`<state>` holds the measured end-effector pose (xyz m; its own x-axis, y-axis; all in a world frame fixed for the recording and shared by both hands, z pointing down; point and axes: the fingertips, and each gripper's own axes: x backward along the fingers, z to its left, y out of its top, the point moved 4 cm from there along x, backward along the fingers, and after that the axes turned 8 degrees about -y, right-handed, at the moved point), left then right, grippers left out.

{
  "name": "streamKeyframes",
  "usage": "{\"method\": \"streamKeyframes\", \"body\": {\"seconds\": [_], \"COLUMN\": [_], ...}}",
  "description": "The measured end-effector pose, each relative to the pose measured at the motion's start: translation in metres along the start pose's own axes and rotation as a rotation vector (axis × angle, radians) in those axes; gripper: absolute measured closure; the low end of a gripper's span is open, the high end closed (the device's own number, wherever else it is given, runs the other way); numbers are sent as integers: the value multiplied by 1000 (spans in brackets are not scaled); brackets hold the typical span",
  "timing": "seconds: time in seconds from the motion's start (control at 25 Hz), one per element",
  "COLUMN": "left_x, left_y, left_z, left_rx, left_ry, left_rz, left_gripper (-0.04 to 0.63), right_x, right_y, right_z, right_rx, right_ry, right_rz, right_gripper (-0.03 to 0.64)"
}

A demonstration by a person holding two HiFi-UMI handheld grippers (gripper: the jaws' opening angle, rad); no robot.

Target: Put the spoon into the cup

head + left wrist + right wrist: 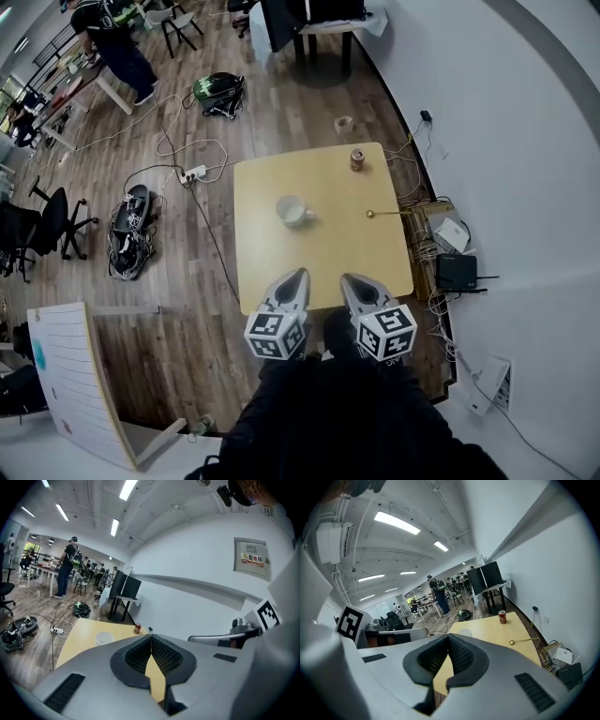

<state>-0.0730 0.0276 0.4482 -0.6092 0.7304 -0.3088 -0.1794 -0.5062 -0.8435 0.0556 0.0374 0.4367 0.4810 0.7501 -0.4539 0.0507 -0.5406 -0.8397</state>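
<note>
A white cup (292, 211) stands near the middle of the square yellow table (272, 272); it also shows as the cup (104, 638) and the cup (463, 633). A gold spoon (389, 213) lies near the table's right edge, its handle reaching over the edge; the spoon (522, 641) shows too. My left gripper (300, 275) and my right gripper (346, 279) hover side by side at the table's near edge, short of both things. Each has its jaws shut with nothing between them: left gripper (151, 637), right gripper (448, 635).
A small red can (357, 159) stands at the table's far right. Cables and a power strip (194, 173) lie on the wood floor to the left. Boxes and wires (452, 253) sit by the wall on the right. A person (117, 42) stands far off.
</note>
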Motion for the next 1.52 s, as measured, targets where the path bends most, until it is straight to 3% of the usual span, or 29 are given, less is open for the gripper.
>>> {"method": "streamKeyframes", "body": {"seconds": [0.64,1.2,1.52], "left_x": [-133,-196,-264], "left_y": [19,-5,-43], "left_z": [-6,15,24], "left_rx": [-24,-20,-15], "left_ry": [-3,-7,-47], "left_rz": [107,221,285], "left_gripper": [560,560,560], "right_x": [-54,-94,-122], "right_y": [36,7,-24], "right_z": [-122,-210,-286], "right_rx": [-77,-199,-252], "right_ry": [-19,-152,-241], "right_rz": [43,98,108], "right_gripper": [595,595,595]}}
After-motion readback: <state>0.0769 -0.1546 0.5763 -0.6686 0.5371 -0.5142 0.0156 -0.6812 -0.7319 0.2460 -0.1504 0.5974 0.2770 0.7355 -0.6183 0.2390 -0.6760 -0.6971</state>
